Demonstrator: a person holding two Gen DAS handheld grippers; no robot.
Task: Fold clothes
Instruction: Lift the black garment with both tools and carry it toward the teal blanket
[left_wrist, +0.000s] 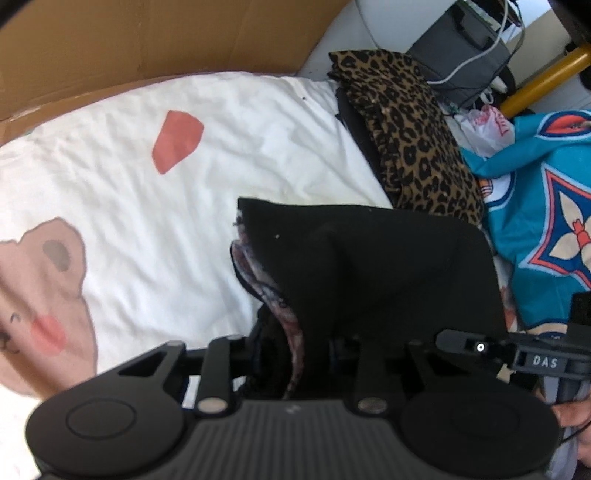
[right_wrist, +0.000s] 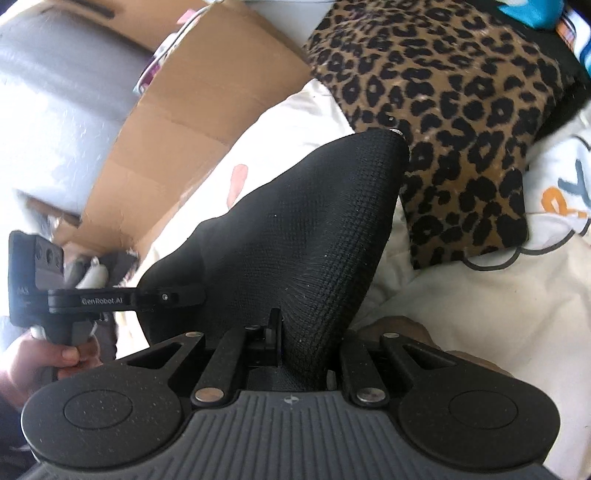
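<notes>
Now black garment (right_wrist: 306, 236) between both grippers.

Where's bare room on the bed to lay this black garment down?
The white bedsheet is bare between the cardboard and the leopard-print cloth, around the red patch. The side by the blue cloth is crowded.

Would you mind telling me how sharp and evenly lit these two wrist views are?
Left wrist view: bear print smeared by blur, white sheet bright, black garment nearly featureless. Right wrist view: black garment sharp enough to show weave, leopard-print cloth softening toward the upper edge; fisheye bends the cardboard.
</notes>
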